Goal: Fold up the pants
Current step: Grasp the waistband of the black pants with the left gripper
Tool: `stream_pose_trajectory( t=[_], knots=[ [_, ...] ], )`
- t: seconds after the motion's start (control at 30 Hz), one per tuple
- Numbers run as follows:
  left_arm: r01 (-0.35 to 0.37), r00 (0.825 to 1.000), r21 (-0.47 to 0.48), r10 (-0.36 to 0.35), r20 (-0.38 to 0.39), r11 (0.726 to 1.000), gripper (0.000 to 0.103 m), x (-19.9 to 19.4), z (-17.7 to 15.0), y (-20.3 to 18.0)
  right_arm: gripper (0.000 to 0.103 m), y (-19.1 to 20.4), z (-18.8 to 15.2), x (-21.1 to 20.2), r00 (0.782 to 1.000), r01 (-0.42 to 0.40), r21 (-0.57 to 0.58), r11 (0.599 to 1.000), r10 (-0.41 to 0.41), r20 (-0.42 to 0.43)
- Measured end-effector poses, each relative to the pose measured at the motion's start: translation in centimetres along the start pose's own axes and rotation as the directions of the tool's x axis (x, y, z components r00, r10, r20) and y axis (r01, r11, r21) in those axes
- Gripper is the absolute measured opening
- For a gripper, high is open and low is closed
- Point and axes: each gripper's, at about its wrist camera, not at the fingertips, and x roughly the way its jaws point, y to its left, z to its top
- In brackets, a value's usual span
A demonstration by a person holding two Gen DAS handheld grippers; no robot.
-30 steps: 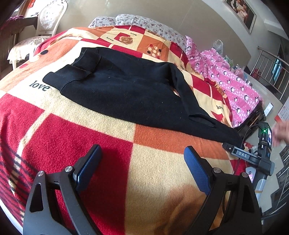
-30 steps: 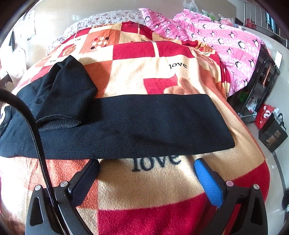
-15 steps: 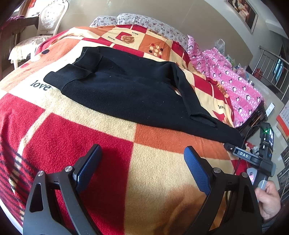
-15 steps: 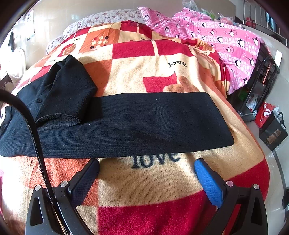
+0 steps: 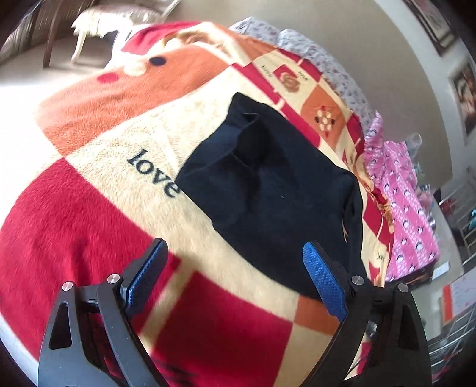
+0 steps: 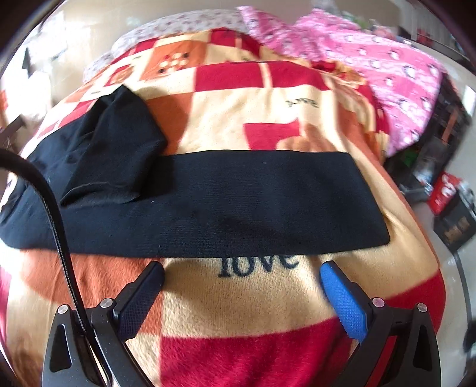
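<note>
Black pants lie spread on a checked red, orange and cream blanket that covers a bed. In the left wrist view their near edge reaches down beside my left gripper, which is open, empty and just short of the cloth. In the right wrist view one leg of the pants runs flat across the frame, with another part folded over it at the left. My right gripper is open, empty and close to the leg's near edge, above the word "love".
A pink patterned quilt is heaped on the far right side of the bed. Floral pillows line the head. A white chair stands past the bed's left side. Bags and boxes sit on the floor at the right. A black cable crosses the right view.
The left gripper has swung left and moved in toward the pants, so the other gripper and the hand are out of its view. The right gripper has moved closer to the leg's near edge.
</note>
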Motion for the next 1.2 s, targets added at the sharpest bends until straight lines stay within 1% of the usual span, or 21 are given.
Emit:
stream_pose_trajectory(
  t=[0.03, 0.1, 0.2, 0.33, 0.4, 0.43, 0.47, 0.5, 0.57, 0.6, 0.63, 0.7, 0.77, 0.8, 0.87, 0.9, 0.97, 1.03, 1.07, 1.17, 1.2],
  knots=[
    [0.024, 0.999, -0.031, -0.024, -0.023, 0.999, 0.092, 0.7, 0.7, 0.5, 0.103, 0.0, 0.0, 0.0, 1.0, -0.01, -0.017, 1.0, 0.01, -0.005],
    [0.062, 0.998, -0.069, -0.063, -0.018, 0.996, 0.092, 1.2, 1.9, 0.9, 0.103, 0.0, -0.5, -0.2, 0.999, -0.034, -0.077, 0.996, 0.034, -0.003],
    [0.116, 0.992, -0.119, -0.12, -0.026, 0.986, 0.092, 2.3, 3.5, 1.4, 0.103, 0.0, -0.9, -0.4, 0.999, -0.031, -0.076, 0.997, 0.032, 0.01],
    [0.129, 0.992, -0.097, -0.129, 0.008, 0.987, 0.092, 2.3, 3.6, 1.0, 0.103, 0.0, -0.9, -0.4, 0.999, -0.041, -0.085, 0.996, 0.041, 0.006],
    [0.109, 0.994, -0.076, -0.107, 0.03, 0.991, 0.08, 2.2, 3.2, 0.9, 0.102, -0.4, -0.9, -0.7, 0.997, -0.077, -0.088, 0.993, 0.076, -0.015],
    [0.094, 0.995, -0.07, -0.091, 0.039, 0.993, 0.075, 2.3, 2.9, 1.0, 0.098, -0.9, -0.9, -1.2, 0.993, -0.115, -0.077, 0.99, 0.114, -0.019],
    [0.085, 0.995, -0.064, -0.081, 0.051, 0.994, 0.067, 2.3, 2.7, 1.1, 0.086, -1.6, -0.9, -1.7, 0.99, -0.144, -0.06, 0.988, 0.144, -0.008],
    [0.076, 0.995, -0.055, -0.073, 0.066, 0.996, 0.062, 2.2, 2.5, 1.1, 0.08, -3.0, -1.0, -2.7, 0.982, -0.19, -0.02, 0.982, 0.19, 0.019],
    [0.054, 0.994, -0.02, -0.052, 0.092, 0.998, 0.054, 2.4, 2.2, 1.0, 0.08, -6.4, -1.0, -4.6, 0.973, -0.228, 0.076, 0.971, 0.224, 0.064],
    [0.039, 0.994, -0.007, -0.038, 0.105, 0.999, 0.049, 2.4, 2.0, 1.0, 0.081, -7.9, -0.9, -5.2, 0.972, -0.229, 0.112, 0.967, 0.221, 0.077],
    [0.035, 0.992, 0.003, -0.035, 0.117, 0.999, 0.048, 2.4, 1.8, 1.1, 0.081, -10.0, -0.8, -5.6, 0.973, -0.229, 0.167, 0.959, 0.218, 0.082],
    [0.022, 0.99, 0.026, -0.025, 0.14, 0.999, 0.048, 2.4, 1.4, 1.0, 0.081, -13.8, -0.7, -5.2, 0.958, -0.286, 0.292, 0.913, 0.277, 0.07],
    [-0.003, 0.988, 0.059, -0.006, 0.155, 0.998, 0.048, 2.6, 1.2, 0.5, 0.081, -16.3, -0.9, -4.0, 0.912, -0.396, 0.416, 0.819, 0.404, 0.074],
    [-0.013, 0.987, 0.074, 0.001, 0.159, 0.997, 0.048, 2.7, 1.1, 0.3, 0.08, -17.4, -1.2, -2.8, 0.867, -0.463, 0.486, 0.742, 0.492, 0.075],
    [-0.027, 0.987, 0.088, 0.012, 0.159, 0.996, 0.048, 3.0, 1.1, -0.1, 0.076, -18.4, -1.5, -1.4, 0.829, -0.497, 0.563, 0.66, 0.552, 0.085],
    [-0.029, 0.988, 0.089, 0.015, 0.156, 0.996, 0.048, 3.2, 1.2, -0.1, 0.076, -18.6, -1.4, -1.1, 0.816, -0.518, 0.571, 0.636, 0.569, 0.106],
    [-0.027, 0.988, 0.086, 0.013, 0.153, 0.996, 0.048, 3.4, 1.4, -0.1, 0.075, -18.6, -0.9, -0.6, 0.813, -0.517, 0.585, 0.625, 0.572, 0.109],
    [-0.024, 0.988, 0.084, 0.011, 0.151, 0.996, 0.048, 3.5, 1.6, -0.1, 0.075, -18.3, -0.2, -0.1, 0.797, -0.534, 0.597, 0.599, 0.593, 0.117],
    [-0.027, 0.989, 0.086, 0.013, 0.15, 0.996, 0.049, 3.6, 1.6, -0.2, 0.075, -17.7, 0.2, 0.4, 0.794, -0.53, 0.596, 0.603, 0.599, 0.099],
    [-0.028, 0.989, 0.085, 0.014, 0.151, 0.996, 0.049, 3.6, 1.6, -0.1, 0.071, -16.8, 1.1, 1.1, 0.81, -0.519, 0.582, 0.626, 0.578, 0.101],
    [-0.024, 0.988, 0.083, 0.011, 0.151, 0.996, 0.049, 3.6, 1.6, -0.1, 0.06, -16.8, 1.1, 1.1, 0.827, -0.5, 0.591, 0.634, 0.552, 0.107]
  ],
)
